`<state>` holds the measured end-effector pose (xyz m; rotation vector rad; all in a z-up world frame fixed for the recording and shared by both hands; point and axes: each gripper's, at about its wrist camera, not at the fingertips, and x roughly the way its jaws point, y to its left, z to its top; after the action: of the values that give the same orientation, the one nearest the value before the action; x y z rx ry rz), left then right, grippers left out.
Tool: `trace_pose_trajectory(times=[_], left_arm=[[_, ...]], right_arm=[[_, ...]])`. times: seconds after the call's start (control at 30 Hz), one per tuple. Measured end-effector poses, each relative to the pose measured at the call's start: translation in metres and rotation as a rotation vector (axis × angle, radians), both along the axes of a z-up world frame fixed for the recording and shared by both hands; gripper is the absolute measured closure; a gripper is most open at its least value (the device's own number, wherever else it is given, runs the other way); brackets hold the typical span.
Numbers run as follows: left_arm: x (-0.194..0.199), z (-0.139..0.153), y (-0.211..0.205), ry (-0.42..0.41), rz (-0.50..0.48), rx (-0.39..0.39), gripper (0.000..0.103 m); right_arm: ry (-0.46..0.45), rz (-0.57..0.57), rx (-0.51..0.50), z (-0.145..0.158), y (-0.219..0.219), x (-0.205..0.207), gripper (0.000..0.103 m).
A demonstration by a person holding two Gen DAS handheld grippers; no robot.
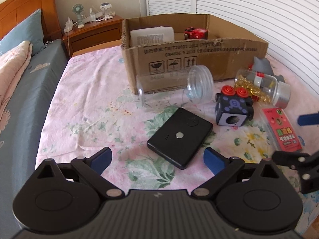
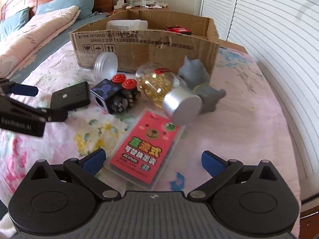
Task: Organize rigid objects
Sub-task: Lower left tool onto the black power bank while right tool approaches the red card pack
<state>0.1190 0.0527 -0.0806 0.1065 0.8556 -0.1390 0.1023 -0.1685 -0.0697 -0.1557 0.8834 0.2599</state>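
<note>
On the floral bedspread lie a flat black device (image 1: 180, 138) (image 2: 70, 95), a dark cube toy with red buttons (image 1: 233, 105) (image 2: 116, 93), an empty clear jar (image 1: 175, 88) on its side, a capsule jar with silver lid (image 1: 263, 88) (image 2: 169, 91), a grey animal figure (image 2: 199, 79) and a red card pack (image 2: 146, 149) (image 1: 283, 132). My left gripper (image 1: 157, 160) is open just short of the black device. My right gripper (image 2: 152, 162) is open over the near end of the red pack. A cardboard box (image 1: 191, 59) (image 2: 143, 47) stands behind, holding a white container (image 1: 152, 34) and a red toy (image 1: 196, 33).
A wooden nightstand (image 1: 95, 31) with a small fan and bottles stands beyond the bed. Pillows and a folded quilt (image 2: 39, 29) lie at the left. White louvred doors (image 1: 249, 6) run along the right. The bed's edge (image 2: 307, 205) is near on the right.
</note>
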Motion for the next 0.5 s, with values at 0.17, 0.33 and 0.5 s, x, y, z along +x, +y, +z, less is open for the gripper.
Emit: trace_pose_trajectory(times=[0.17,0.33,0.5], left_arm=[[-0.002,0.000,0.011,0.007,0.026,-0.002,0.004],[-0.004,0.000,0.027,0.007,0.061,0.004,0.004],[0.002,-0.002,0.046,0.012,0.154,0.001,0.002]], right_arm=[[0.005,-0.042,0.001,0.000,-0.019,-0.009,0.000],[0.009,-0.104,0.003,0.001,-0.039,-0.016,0.000],[0.008,-0.182,-0.006,0.001,-0.057,-0.013,0.000]])
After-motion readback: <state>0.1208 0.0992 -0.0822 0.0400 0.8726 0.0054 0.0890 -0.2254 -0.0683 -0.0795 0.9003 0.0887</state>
